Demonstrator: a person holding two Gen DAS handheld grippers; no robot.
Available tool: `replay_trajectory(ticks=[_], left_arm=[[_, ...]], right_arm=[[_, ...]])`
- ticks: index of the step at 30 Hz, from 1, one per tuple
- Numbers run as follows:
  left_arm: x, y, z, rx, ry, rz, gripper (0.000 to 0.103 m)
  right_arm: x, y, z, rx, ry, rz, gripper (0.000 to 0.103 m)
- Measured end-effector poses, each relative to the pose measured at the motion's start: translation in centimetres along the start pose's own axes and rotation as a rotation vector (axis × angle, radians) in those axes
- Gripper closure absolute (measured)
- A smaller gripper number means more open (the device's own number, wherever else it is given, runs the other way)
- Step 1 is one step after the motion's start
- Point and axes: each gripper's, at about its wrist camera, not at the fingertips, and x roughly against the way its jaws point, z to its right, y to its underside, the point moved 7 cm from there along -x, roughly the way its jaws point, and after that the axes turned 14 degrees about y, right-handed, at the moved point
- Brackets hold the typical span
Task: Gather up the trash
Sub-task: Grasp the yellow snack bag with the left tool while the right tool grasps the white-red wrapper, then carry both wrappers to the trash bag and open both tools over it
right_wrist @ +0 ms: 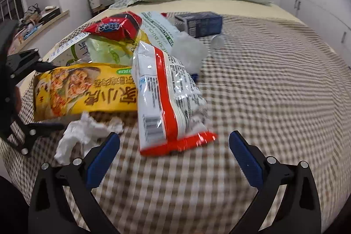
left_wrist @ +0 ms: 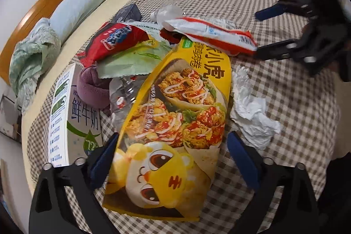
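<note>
**Both tongs poised over the litter pile, nothing picked up yet**

The left tongs (left_wrist: 171, 159) stand spread wide astride the near end of the yellow wrap packet (left_wrist: 175, 113), their blue pads at either edge; the packet lies flat between them and does not look pinched. The right tongs (right_wrist: 174, 159) are likewise released and empty, aimed at the red-and-white wrapper (right_wrist: 166, 98) that lies just ahead of them.

This looks like the reach before a first grab. Next, each pair would need to lower and clench on the thin, slippery film without sliding off.

The trash sits heaped on the checked bed cover (left_wrist: 274, 102): crumpled tissue (left_wrist: 250, 106), a red snack bag (left_wrist: 114, 38), a milk carton (left_wrist: 76, 115), and a crushed clear bottle (left_wrist: 122, 95).
</note>
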Motion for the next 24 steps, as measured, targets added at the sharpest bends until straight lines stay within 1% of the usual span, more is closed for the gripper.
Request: replay_trajectory(ticks=[1,2,4,5,6,7,8,9,10,11,13,15,19,22,24], left_arm=[[0.3,0.0,-0.3,0.013,0.008,0.004,0.018],[0.4,0.2,-0.3,0.027,0.013,0.000,0.019],[0.2,0.3,-1.0,0.047,-0.005,-0.030,0.019],[-0.4,0.2,-1.2,0.049,-0.021,-0.051,0.021],[-0.5,0.5,-1.2,0.057,-0.029,-0.067,0.022],[-0.4,0.6,-1.2,0.067,-0.027,-0.067,0.024],[-0.1,0.6,-1.3,0.086,-0.024,-0.062,0.027],[0.4,0.7,-1.4,0.111,-0.026,-0.059,0.029],[0.6,0.7,-1.5,0.127,-0.034,-0.059,0.032],[1.2,0.7,-1.2,0.141,-0.050,-0.057,0.035],[2.4,0.5,-1.2,0.169,-0.082,-0.051,0.036],[3.8,0.5,-1.3,0.202,-0.105,-0.046,0.038],[7.9,-0.1,-1.0,0.247,-0.167,-0.022,0.040],[11.5,-0.5,0.2,0.282,-0.208,0.006,0.040],[13.8,-0.6,0.4,0.307,-0.231,0.032,0.040]], right_arm=[[-0.8,-0.3,0.2,-0.005,-0.015,-0.002,0.007],[-1.5,-0.4,0.3,-0.015,-0.031,-0.005,0.007],[-2.6,-0.5,0.5,-0.018,-0.052,-0.017,0.007],[-3.1,-0.4,0.6,-0.021,-0.056,-0.028,0.012],[-3.5,-0.3,0.7,-0.030,-0.059,-0.045,0.027],[-3.8,-0.2,0.9,-0.050,-0.065,-0.069,0.027],[-3.7,-0.1,1.0,-0.064,-0.069,-0.074,0.027],[-3.1,0.1,1.0,-0.071,-0.078,-0.070,0.031],[-2.4,0.2,0.7,-0.060,-0.088,-0.061,0.038],[-2.0,0.1,0.6,-0.049,-0.085,-0.055,0.040],[-0.1,0.3,0.4,-0.028,-0.076,-0.035,0.072],[1.6,0.3,0.7,-0.017,-0.034,-0.025,0.072],[5.5,-0.2,1.8,-0.011,-0.008,0.003,0.075],[8.0,-0.2,3.1,-0.030,0.030,0.015,0.084],[10.3,0.0,4.5,-0.045,0.055,0.030,0.085]])
